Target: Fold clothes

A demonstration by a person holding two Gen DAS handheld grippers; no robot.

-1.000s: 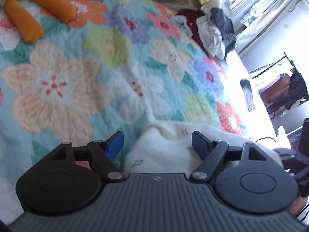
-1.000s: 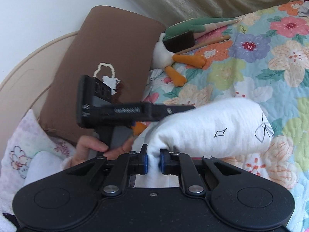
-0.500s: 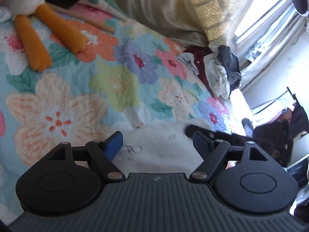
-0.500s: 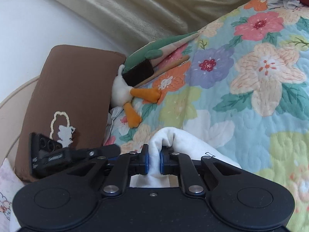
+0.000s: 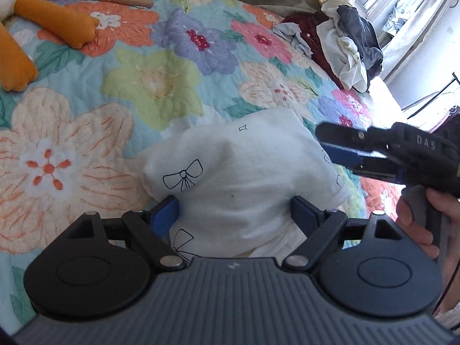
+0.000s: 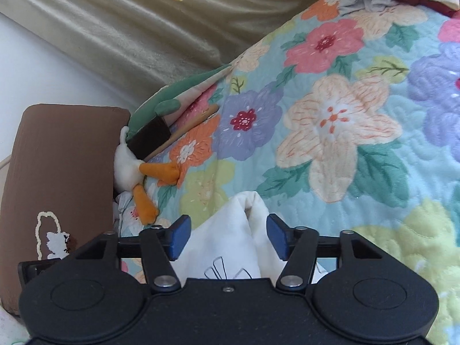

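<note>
A folded white garment (image 5: 244,178) with black bow drawings lies on the floral quilt (image 5: 155,86). My left gripper (image 5: 234,211) is open, its blue pads on either side of the garment's near edge. My right gripper (image 6: 228,237) is open, with a fold of the same white garment (image 6: 238,230) standing loose between its pads. In the left wrist view the right gripper (image 5: 342,146) hovers at the garment's right edge, held by a hand.
A pile of unfolded clothes (image 5: 339,40) lies at the quilt's far right by the window. A plush duck with orange legs (image 6: 143,178) and a brown pillow (image 6: 60,172) sit at the head end. A beige curtain (image 6: 143,28) hangs behind.
My right gripper has opened and let go of the white garment. The garment now lies folded on the quilt. My left gripper stayed open and now looks down on the garment.
</note>
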